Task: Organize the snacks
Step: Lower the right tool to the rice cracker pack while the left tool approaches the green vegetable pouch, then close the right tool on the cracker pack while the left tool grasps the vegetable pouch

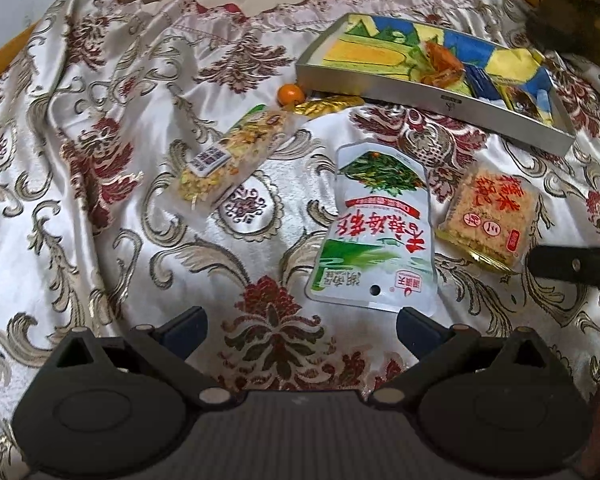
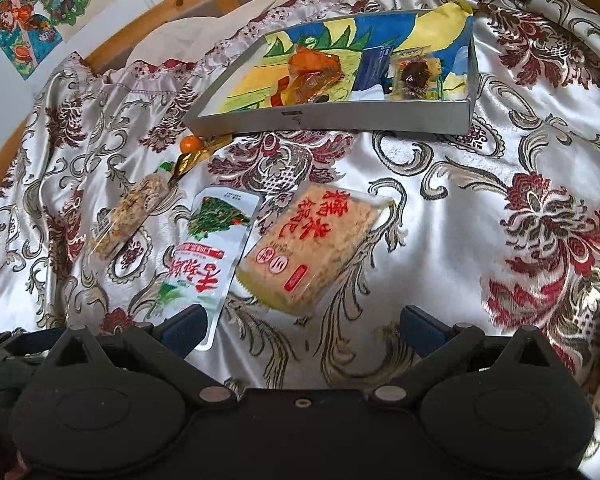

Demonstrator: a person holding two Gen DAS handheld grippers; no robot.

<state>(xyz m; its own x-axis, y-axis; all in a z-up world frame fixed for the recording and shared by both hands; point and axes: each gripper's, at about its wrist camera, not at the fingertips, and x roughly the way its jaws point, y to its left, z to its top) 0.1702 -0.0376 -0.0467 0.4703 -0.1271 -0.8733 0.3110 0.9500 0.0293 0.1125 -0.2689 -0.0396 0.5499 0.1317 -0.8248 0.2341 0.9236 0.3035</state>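
A: Two claws hung over a bed spread with a silky floral cloth (image 2: 440,220). Largest was a shallow grey box (image 2: 340,114) at the far side, already holding an orange-wrapped snack (image 2: 312,70) and a small dark one (image 2: 414,74), so it looked like the collecting place.

B: And the loose snacks?

A: Nearer, flat on the cloth: a white seaweed pouch (image 1: 374,226), a rice-crisp pack (image 2: 314,248) just beside it, a clear nut bar (image 1: 232,156), a gold wrapper (image 1: 328,104), and a little orange ball (image 1: 290,93) by the box.

B: The claws?

A: The left claw (image 1: 302,330) was spread wide, empty, close to the pouch. The right claw (image 2: 302,330) was equally wide, gripping nothing, just before the pack.
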